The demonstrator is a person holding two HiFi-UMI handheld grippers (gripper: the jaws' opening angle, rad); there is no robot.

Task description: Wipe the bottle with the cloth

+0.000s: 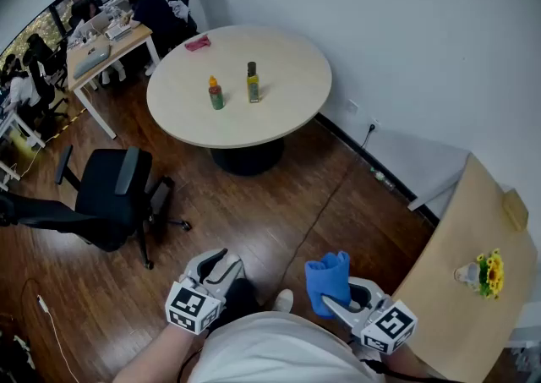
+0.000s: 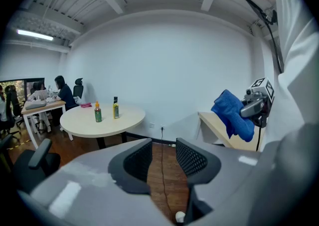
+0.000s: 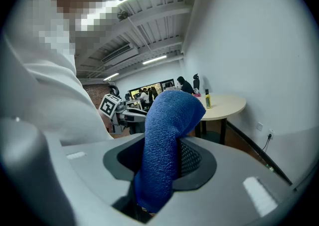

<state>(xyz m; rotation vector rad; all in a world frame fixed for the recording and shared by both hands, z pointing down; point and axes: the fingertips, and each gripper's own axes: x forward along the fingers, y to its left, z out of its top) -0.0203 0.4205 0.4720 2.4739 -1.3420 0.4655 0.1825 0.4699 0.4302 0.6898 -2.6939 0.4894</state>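
Note:
Two bottles stand on the round table (image 1: pixel 287 102) far ahead: a green one with an orange cap (image 1: pixel 216 94) and a yellow one with a dark cap (image 1: pixel 253 83). Both show small in the left gripper view, green bottle (image 2: pixel 98 113) and yellow bottle (image 2: pixel 115 108). My right gripper (image 1: pixel 334 301) is shut on a blue cloth (image 1: pixel 329 281), which stands up between its jaws (image 3: pixel 167 140). My left gripper (image 1: pixel 218 265) is open and holds nothing (image 2: pixel 163 156). Both grippers are close to my body, over the wooden floor and well short of the table.
A pink cloth (image 1: pixel 198 43) lies at the table's far edge. A black office chair (image 1: pixel 114 195) stands left of the path. A wooden table (image 1: pixel 473 229) with a small flower pot (image 1: pixel 486 273) is at the right. People sit at desks (image 1: pixel 101 47) far left. A cable (image 1: pixel 317 212) crosses the floor.

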